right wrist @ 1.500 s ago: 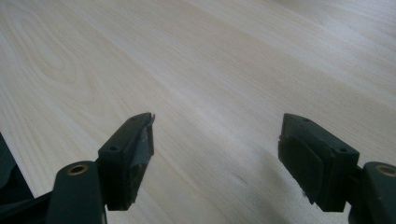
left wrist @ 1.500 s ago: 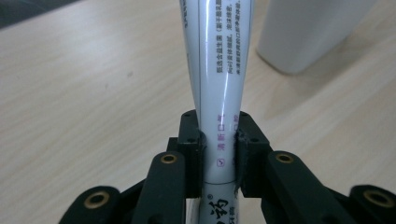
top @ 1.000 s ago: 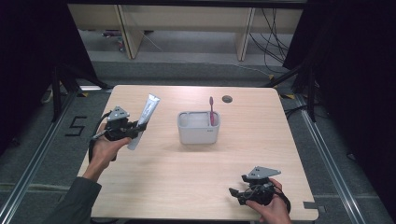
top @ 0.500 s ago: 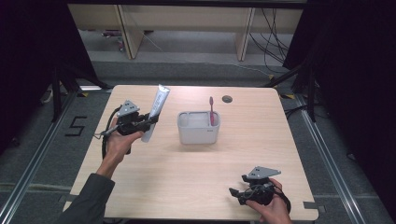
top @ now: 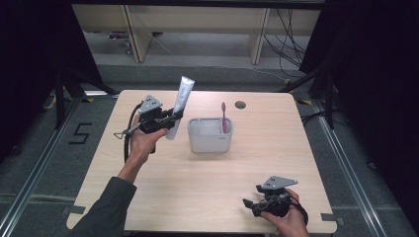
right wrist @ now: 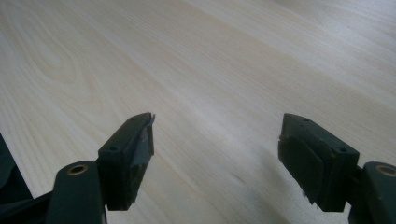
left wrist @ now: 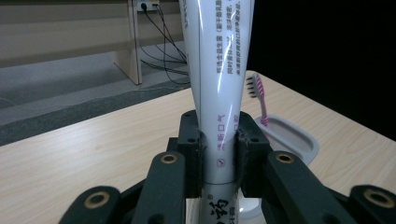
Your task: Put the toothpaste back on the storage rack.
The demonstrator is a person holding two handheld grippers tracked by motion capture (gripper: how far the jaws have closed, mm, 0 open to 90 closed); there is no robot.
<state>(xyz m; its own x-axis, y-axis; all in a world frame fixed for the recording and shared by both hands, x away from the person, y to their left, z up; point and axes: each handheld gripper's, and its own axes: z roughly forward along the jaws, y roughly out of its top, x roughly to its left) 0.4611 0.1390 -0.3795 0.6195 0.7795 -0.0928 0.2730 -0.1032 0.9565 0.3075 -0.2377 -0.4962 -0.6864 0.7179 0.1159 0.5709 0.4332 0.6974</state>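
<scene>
A white toothpaste tube (top: 178,104) stands nearly upright in the air, with my left gripper (top: 170,117) shut on its lower part, just left of a grey rectangular holder (top: 209,140). In the left gripper view the tube (left wrist: 217,88) rises between the jaws and the holder's rim (left wrist: 299,138) lies beyond to the right. A pink toothbrush (top: 224,117) stands in the holder's right end, also seen as the toothbrush (left wrist: 259,98) from the left gripper. My right gripper (top: 250,204) rests low near the table's front right edge, open, with bare wood between its fingers (right wrist: 133,154).
The light wooden table (top: 207,192) has a round cable hole (top: 240,104) at the back. Beyond the far edge are shelf legs and cables on a grey floor. A floor marking "5" (top: 80,133) lies to the left.
My left gripper has carried the toothpaste tube to the right and slightly farther back, closer to the holder, and the tube stands more upright. The right gripper has stayed in place.
</scene>
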